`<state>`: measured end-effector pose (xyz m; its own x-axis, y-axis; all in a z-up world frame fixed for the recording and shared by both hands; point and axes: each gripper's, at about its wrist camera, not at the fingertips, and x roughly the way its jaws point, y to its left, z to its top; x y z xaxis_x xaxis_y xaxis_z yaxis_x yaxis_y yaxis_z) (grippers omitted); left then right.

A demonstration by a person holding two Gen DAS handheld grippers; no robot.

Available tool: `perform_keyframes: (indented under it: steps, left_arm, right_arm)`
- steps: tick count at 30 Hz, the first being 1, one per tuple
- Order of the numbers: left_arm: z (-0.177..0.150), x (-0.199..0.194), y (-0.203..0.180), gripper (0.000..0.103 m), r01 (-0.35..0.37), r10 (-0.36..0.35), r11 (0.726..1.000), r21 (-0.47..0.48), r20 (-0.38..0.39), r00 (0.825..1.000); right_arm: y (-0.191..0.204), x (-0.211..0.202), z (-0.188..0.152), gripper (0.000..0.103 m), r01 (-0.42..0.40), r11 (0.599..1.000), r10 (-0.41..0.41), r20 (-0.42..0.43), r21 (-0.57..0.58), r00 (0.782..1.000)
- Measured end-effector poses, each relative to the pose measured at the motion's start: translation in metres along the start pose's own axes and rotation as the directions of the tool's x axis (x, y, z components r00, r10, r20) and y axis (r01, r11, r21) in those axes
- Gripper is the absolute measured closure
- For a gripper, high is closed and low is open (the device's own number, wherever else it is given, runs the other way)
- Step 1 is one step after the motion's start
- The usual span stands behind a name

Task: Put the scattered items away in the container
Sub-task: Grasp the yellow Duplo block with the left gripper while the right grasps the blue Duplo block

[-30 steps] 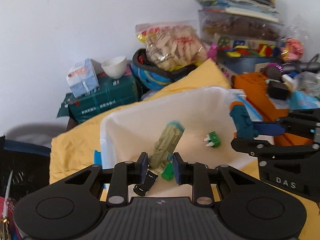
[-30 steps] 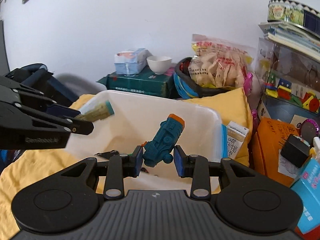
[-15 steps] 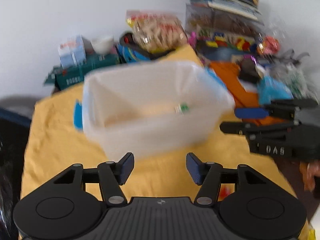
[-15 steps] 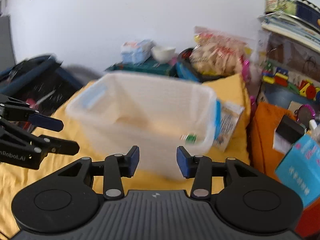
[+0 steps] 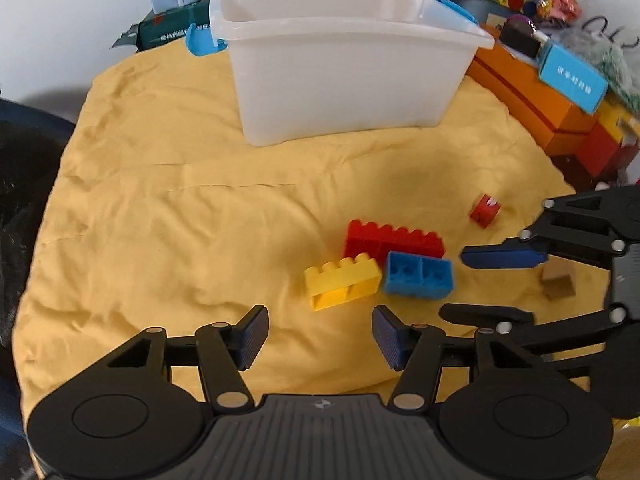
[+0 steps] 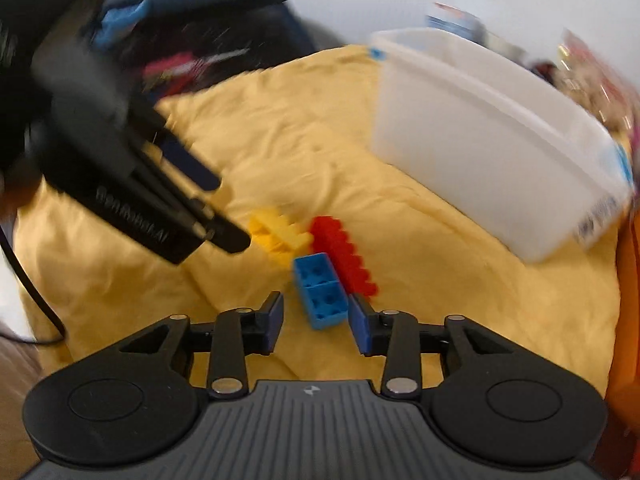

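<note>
A white plastic bin (image 5: 344, 76) stands at the far side of a yellow cloth (image 5: 160, 216); it also shows in the right wrist view (image 6: 480, 136). A yellow brick (image 5: 342, 281), a long red brick (image 5: 394, 239) and a blue brick (image 5: 418, 275) lie together on the cloth. My left gripper (image 5: 320, 338) is open and empty just short of the yellow brick. My right gripper (image 6: 316, 324) is open, and the blue brick (image 6: 320, 296) lies just ahead between its fingers. The right gripper also shows in the left wrist view (image 5: 492, 284), beside the blue brick.
A small red piece (image 5: 485, 211) and a brown block (image 5: 559, 280) lie on the cloth to the right. Orange boxes (image 5: 532, 100) and a blue box (image 5: 572, 76) stand right of the bin. A green box (image 5: 172, 30), tissues and clutter sit behind. A dark bag (image 6: 208, 40) is at the left.
Both grippers have let go of their toys over the bin, opened, pulled back and dropped low over the cloth, near the bricks.
</note>
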<state>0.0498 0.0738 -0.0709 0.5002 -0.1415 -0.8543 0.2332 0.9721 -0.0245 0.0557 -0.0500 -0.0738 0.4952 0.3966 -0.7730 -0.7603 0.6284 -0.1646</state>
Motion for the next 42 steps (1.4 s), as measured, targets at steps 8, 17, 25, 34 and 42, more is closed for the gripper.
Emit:
perform_keyframes:
  steps: [8, 17, 25, 34, 42]
  left_arm:
    - [0.020, -0.001, 0.004, 0.042, -0.032, 0.026, 0.979, 0.203, 0.030, 0.999]
    - [0.049, 0.039, 0.013, 0.042, -0.117, 0.104, 0.971, 0.210, 0.071, 0.992]
    - [0.001, 0.036, -0.010, 0.054, -0.076, 0.075, 0.949, 0.307, 0.016, 0.997]
    - [-0.016, 0.021, -0.013, 0.054, -0.016, 0.011, 0.981, 0.193, 0.026, 1.000]
    - [-0.006, 0.011, -0.011, 0.053, 0.084, -0.086, 0.995, 0.061, 0.030, 0.996]
  right_arm:
    - [0.010, 0.018, -0.006, 0.094, 0.081, 0.996, -0.084, -0.076, -0.046, 0.994]
    - [-0.052, 0.007, -0.036, 0.094, -0.235, 0.761, 0.275, 0.027, 0.605, 0.961]
    - [-0.039, -0.004, -0.022, 0.080, -0.091, 0.892, 0.102, -0.003, 0.443, 0.995]
    - [-0.068, 0.031, -0.026, 0.075, -0.182, 0.767, 0.234, -0.004, 0.616, 0.972]
    - [-0.047, 0.001, -0.017, 0.078, 0.111, 0.943, -0.089, -0.084, 0.315, 0.993]
